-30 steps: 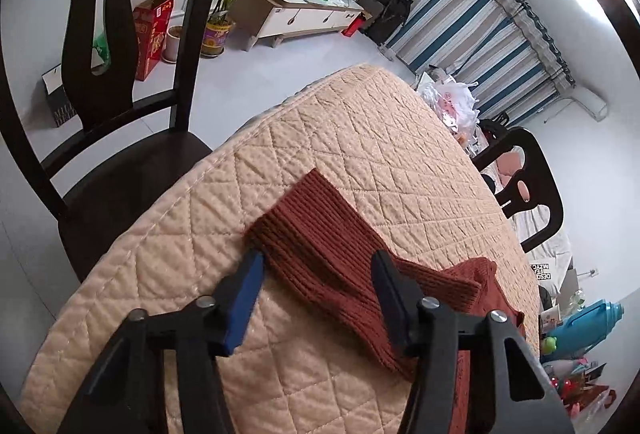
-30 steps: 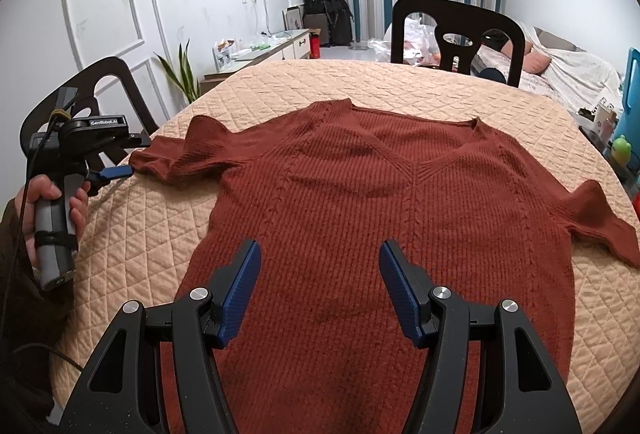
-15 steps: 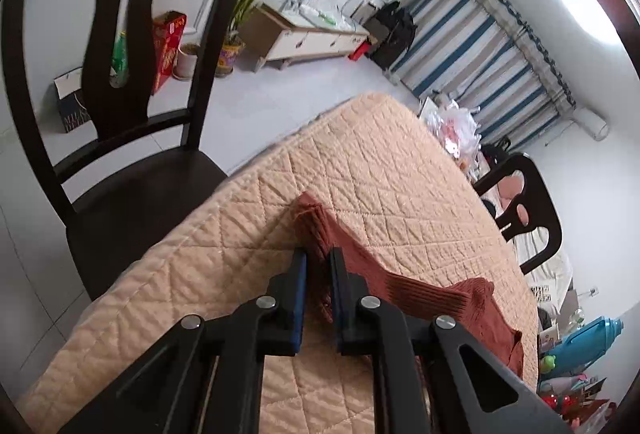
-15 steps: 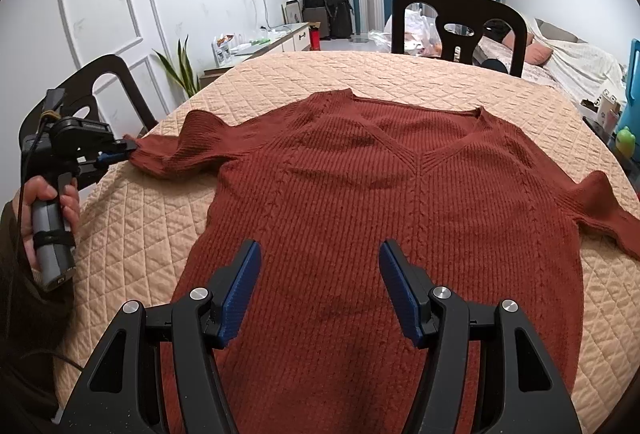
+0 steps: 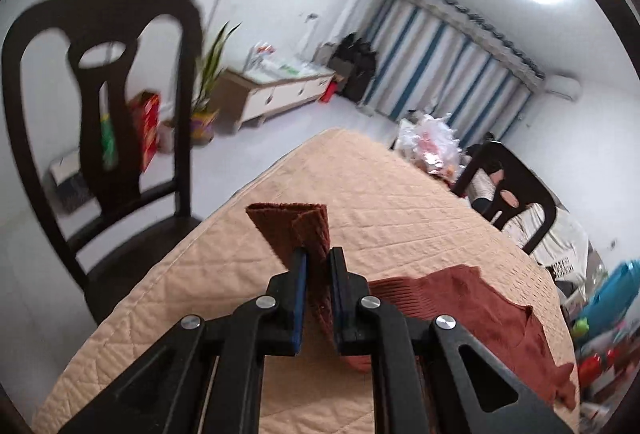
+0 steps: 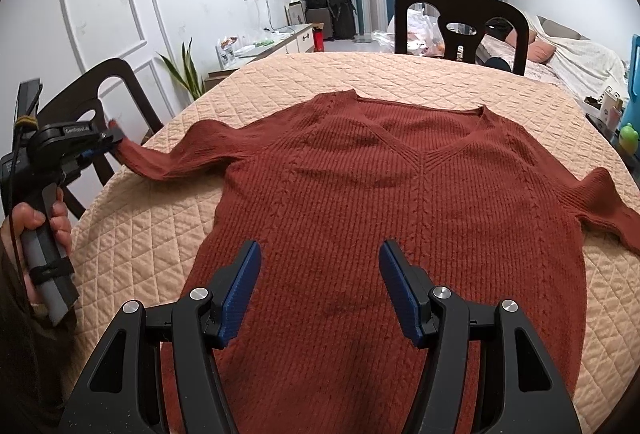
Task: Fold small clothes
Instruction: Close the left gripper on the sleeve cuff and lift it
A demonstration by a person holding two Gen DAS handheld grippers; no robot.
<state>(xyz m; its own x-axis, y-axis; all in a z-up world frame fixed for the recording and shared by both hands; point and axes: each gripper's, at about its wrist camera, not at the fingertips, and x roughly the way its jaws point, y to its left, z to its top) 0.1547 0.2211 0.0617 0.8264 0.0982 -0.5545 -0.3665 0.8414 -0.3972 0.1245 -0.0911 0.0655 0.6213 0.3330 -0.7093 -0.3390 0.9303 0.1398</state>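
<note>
A rust-red ribbed V-neck sweater point(image 6: 380, 194) lies flat, front up, on the quilted beige table cover point(image 6: 152, 234). My left gripper point(image 5: 318, 262) is shut on the cuff of the sweater's left sleeve point(image 5: 296, 226) and holds it lifted off the table near the left edge; it also shows in the right wrist view point(image 6: 102, 142). The sleeve point(image 6: 180, 158) stretches from that gripper to the body. My right gripper point(image 6: 320, 274) is open and empty, hovering above the sweater's lower middle. The other sleeve point(image 6: 612, 202) lies out to the right.
Dark wooden chairs stand at the table's left point(image 6: 80, 106) and far side point(image 6: 460, 22). A low cabinet point(image 5: 276, 94) and a plant point(image 6: 184, 74) stand by the wall. A green toy point(image 6: 628, 138) and a blue item point(image 5: 616, 286) sit at the table's right edge.
My left gripper closed on the sleeve cuff, then lifted it off the table and pulled it outward. My right gripper stayed open above the sweater's lower part.
</note>
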